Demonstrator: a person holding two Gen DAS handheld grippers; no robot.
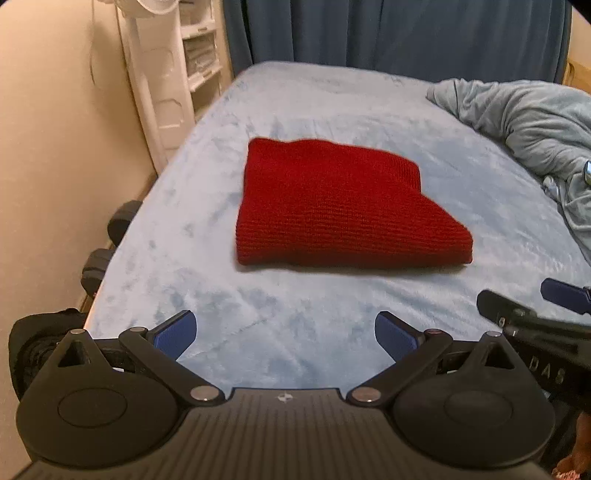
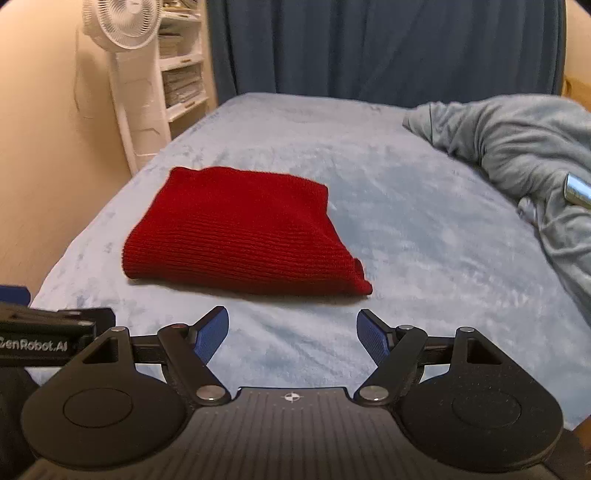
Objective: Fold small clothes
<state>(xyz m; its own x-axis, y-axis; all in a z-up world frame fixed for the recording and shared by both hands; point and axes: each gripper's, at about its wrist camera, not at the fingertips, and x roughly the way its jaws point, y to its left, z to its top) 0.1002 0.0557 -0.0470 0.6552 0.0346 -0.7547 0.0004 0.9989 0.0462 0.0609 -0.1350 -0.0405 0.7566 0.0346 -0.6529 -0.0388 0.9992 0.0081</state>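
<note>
The red knit cloth point(image 1: 343, 210) lies folded on the blue bed point(image 1: 258, 325), ahead of both claws. We hold our left claw point(image 1: 285, 338) and right claw point(image 2: 292, 336) spread wide, gripping nothing.

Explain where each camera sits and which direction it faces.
Left wrist: on the left gripper, facing along the bed to the red cloth; the right gripper shows at right.
Right wrist: on the right gripper, facing likewise; the left gripper shows at left.
Shared: cloth, blanket, curtain, fan.
</note>
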